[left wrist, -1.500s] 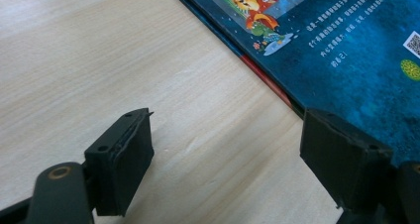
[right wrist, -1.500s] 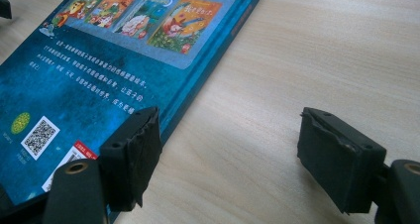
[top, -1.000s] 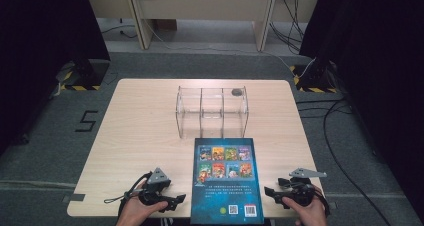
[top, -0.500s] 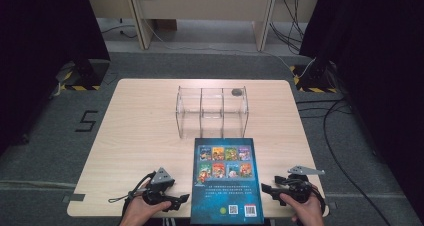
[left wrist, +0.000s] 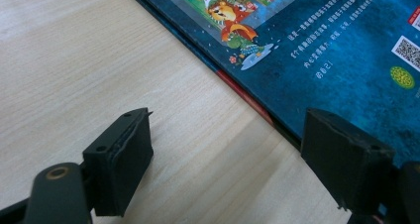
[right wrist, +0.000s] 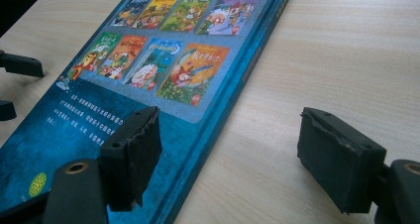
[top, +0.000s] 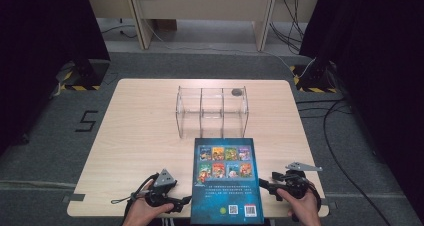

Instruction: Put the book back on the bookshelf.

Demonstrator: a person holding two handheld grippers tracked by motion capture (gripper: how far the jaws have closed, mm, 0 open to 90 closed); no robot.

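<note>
From above, the book [top: 227,183] lay flat at the table's [top: 140,131] near edge, the left gripper [top: 186,200] and right gripper [top: 263,184] flanking it. In the left gripper view its jaws, just widened, straddled the book's edge, empty. In the right gripper view wide jaws likewise gripped nothing; closing now might skid the flat book.

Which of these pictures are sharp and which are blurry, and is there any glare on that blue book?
High view: soft, evenly lit tabletop, dark surroundings; the clear rack is faint. Left gripper view: the book is fairly sharp, with a pale sheen near its top right. Right gripper view: the near jaws look sharp, the book's far end softens, and pale glare lies on the table.
</note>
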